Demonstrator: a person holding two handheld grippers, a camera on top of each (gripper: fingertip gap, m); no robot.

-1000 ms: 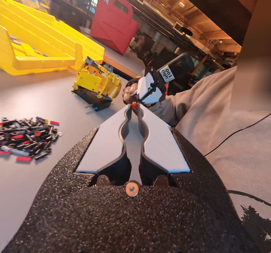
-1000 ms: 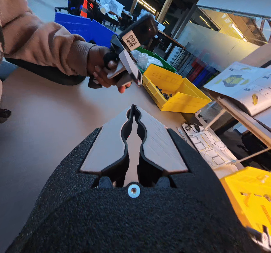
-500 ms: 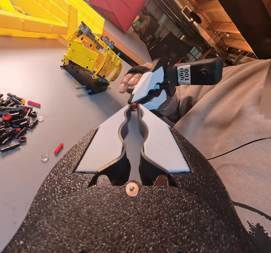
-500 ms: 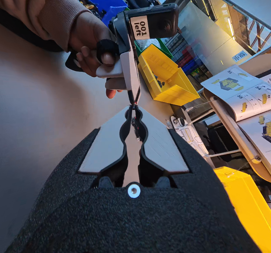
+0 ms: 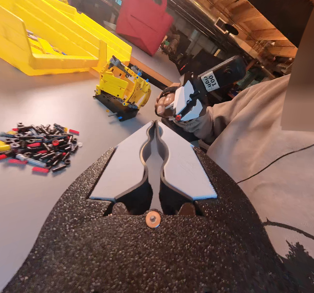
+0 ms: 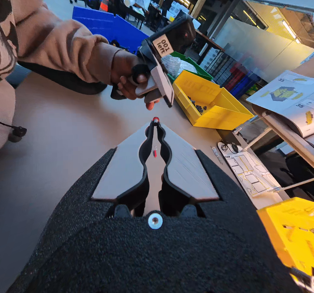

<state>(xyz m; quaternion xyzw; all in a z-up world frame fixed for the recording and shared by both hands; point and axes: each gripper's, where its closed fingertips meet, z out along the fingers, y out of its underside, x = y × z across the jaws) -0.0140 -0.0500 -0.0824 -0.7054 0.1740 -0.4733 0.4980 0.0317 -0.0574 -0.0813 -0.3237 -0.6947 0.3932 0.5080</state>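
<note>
Left wrist view: left claw [image 5: 155,125] together, empty; right claw [image 6: 155,121] clamped on red pin [image 6: 155,119].

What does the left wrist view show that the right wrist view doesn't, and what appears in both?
Only the left wrist view: a part-built yellow brick model, a loose pile of small black and red pieces, a row of yellow bins and a red bag-shaped thing behind.

Only the right wrist view: an open instruction booklet, a yellow bin with dark pieces, a blue bin and a sticker sheet.

Both: the shut left gripper, the right gripper pinching a small red piece, and the grey table.
</note>
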